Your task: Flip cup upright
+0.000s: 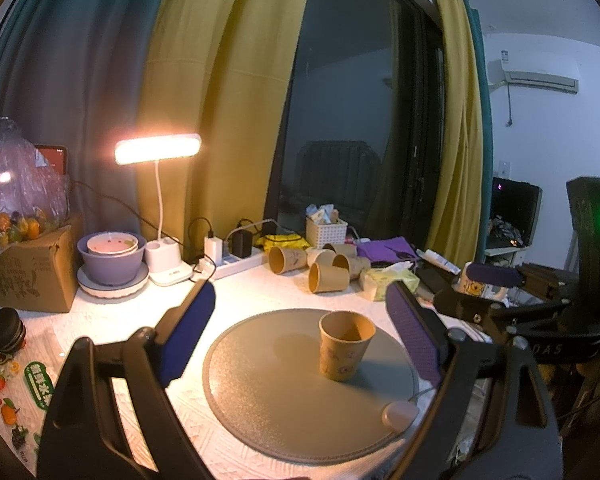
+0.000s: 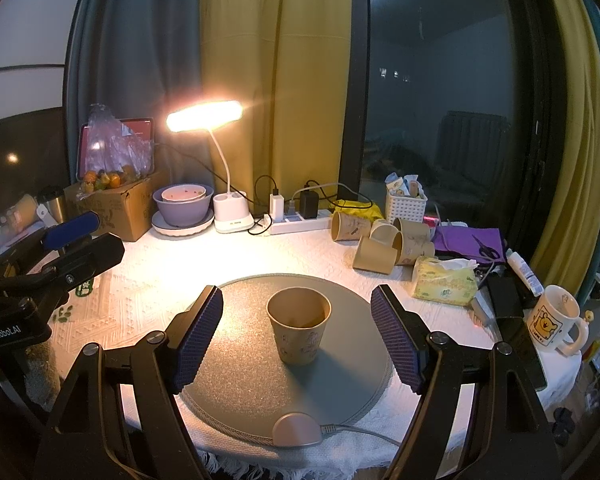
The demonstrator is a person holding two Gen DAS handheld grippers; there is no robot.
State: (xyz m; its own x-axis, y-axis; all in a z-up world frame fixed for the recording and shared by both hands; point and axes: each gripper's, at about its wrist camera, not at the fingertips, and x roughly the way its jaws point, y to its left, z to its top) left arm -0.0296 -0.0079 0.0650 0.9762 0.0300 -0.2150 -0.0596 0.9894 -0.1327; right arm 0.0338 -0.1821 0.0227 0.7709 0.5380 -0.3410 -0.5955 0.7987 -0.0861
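Observation:
A tan paper cup (image 2: 299,326) stands upright, mouth up, on the round grey mat (image 2: 244,384); it also shows in the left wrist view (image 1: 345,345) on the mat (image 1: 284,400). My right gripper (image 2: 298,334) is open, its purple pads on either side of the cup without touching it. My left gripper (image 1: 300,334) is open and empty, to the left of the cup and pulled back. The right gripper shows from the side in the left wrist view (image 1: 484,292); the left one shows in the right wrist view (image 2: 80,240).
Several paper cups (image 2: 384,240) lie on their sides behind the mat. A tissue pack (image 2: 446,280), a yellow mug (image 2: 554,320), a lit desk lamp (image 2: 230,216), stacked bowls (image 2: 184,206), a power strip (image 2: 300,222) and a cardboard box (image 2: 120,208) ring the table.

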